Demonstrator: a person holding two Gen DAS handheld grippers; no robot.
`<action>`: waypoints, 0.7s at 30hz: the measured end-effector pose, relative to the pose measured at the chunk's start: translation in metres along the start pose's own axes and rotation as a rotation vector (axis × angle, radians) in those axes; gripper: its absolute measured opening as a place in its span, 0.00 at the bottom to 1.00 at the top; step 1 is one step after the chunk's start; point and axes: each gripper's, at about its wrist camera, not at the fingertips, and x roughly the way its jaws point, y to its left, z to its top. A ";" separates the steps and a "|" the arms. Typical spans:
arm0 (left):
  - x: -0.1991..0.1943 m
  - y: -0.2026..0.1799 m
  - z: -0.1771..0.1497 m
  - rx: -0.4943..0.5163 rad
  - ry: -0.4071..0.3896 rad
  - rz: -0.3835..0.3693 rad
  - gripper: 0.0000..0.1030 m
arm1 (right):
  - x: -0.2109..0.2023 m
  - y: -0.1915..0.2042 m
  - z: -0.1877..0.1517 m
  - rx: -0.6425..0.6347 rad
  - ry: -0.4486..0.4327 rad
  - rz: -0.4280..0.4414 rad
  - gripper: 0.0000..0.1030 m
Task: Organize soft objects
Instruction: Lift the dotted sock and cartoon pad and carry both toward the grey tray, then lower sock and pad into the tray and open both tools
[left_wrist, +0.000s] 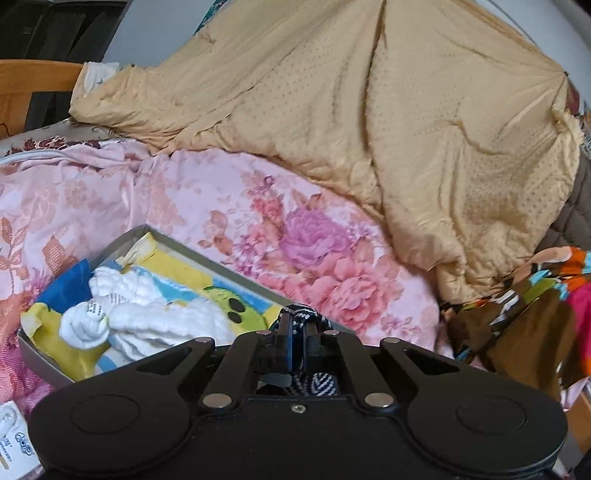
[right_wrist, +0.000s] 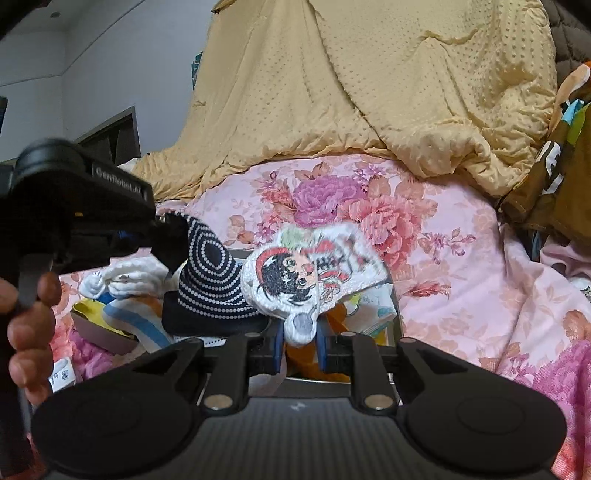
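The dark sock with white dotted rings (right_wrist: 208, 273) hangs pinched at its top edge in the left claw (right_wrist: 168, 236), whose jaws are closed on a fold of the knit; in the left wrist view only a bunched bit of that sock (left_wrist: 301, 314) shows past the fingertips of the left claw (left_wrist: 297, 339). Beside it, touching or nearly so, the white sock printed with a cartoon figure (right_wrist: 314, 273) is gripped at its lower end by the right claw (right_wrist: 300, 343), jaws shut on the cloth.

Both socks look light, limp and stretchy. They should sag from any single hold and will not break, though thin knit can slide out of a shallow pinch. A hold on a doubled fold or the thicker cuff would likely be safest.

Below and to the left sits a shallow grey box (left_wrist: 173, 240) on the bed, holding a yellow and blue cartoon cloth (left_wrist: 184, 273) and a knotted white sock bundle (left_wrist: 122, 314). The pink floral bedspread (left_wrist: 295, 236) carries it all, with a tan quilt (left_wrist: 369, 110) heaped behind. A hand (right_wrist: 26, 325) works the left handle.
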 end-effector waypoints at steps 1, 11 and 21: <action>0.001 0.002 -0.001 0.000 0.004 0.004 0.05 | 0.001 -0.001 0.000 0.003 0.005 0.003 0.21; 0.001 0.007 -0.010 0.018 0.023 0.027 0.16 | 0.002 -0.003 -0.002 0.028 0.013 0.014 0.42; -0.012 0.007 -0.020 0.047 0.009 0.025 0.47 | -0.007 -0.009 -0.002 0.067 -0.015 0.007 0.82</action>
